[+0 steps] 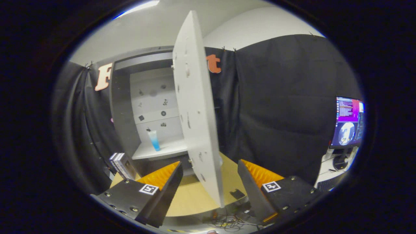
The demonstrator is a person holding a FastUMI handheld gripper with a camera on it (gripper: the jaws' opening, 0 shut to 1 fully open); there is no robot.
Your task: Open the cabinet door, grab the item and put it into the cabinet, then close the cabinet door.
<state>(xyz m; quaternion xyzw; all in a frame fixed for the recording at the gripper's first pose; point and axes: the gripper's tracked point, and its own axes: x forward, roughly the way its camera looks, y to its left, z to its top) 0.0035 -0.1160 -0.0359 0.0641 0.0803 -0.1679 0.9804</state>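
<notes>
Already the blue-and-clear tube (153, 140) is seen standing upright on the cabinet (125, 107) shelf, and the white cabinet door (195, 107) is swung wide, its edge set between the spread, empty fingers of the gripper (208, 185). Closing is judged to remain. If the door is pushed off-centre, it could be glanced by a finger, or the small box (122, 165) beside the cabinet knocked.

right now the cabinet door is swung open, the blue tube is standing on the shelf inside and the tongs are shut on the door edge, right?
Not quite: the gripper view shows the tongs open, with the door edge between the fingers, neither pressing on it. The rest holds: the door is swung open and the blue tube stands on the cabinet shelf.
</notes>
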